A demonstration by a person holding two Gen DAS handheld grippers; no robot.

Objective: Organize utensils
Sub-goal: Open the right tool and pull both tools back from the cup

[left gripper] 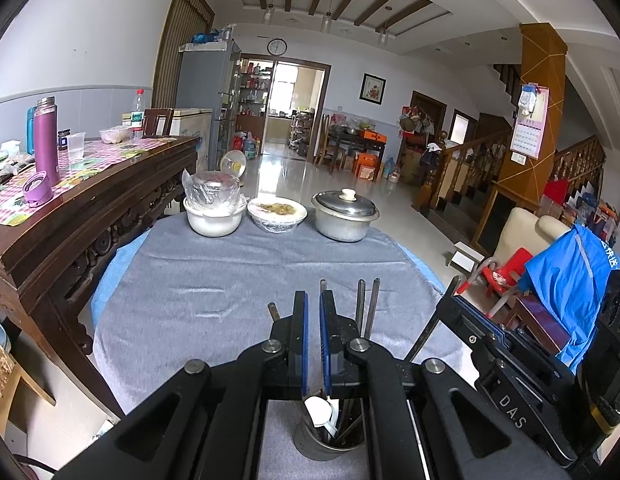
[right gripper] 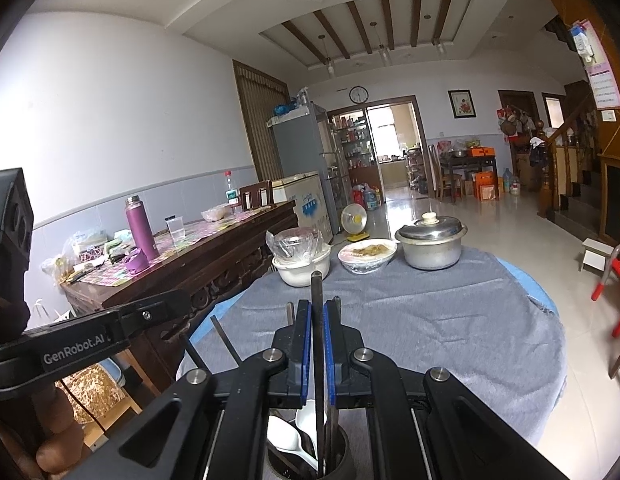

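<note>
Grey tablecloth [left gripper: 229,280]; glossy tiled floor [left gripper: 285,168]; wooden sideboard [left gripper: 109,208].

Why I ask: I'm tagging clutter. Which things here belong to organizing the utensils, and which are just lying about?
Job in hand: metal holder, chopsticks, white spoons.
Lying about: lidded pot, wrapped white bowl, covered food bowl, purple flask, plastic cup.

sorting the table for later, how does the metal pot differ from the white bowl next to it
The metal pot is closed by a metal lid with a pale knob; the white bowl is open-topped, with food showing under plastic wrap. The pot is grey, tall and straight-sided; the bowl is white, low and wide. Both stand on the grey cloth.
</note>
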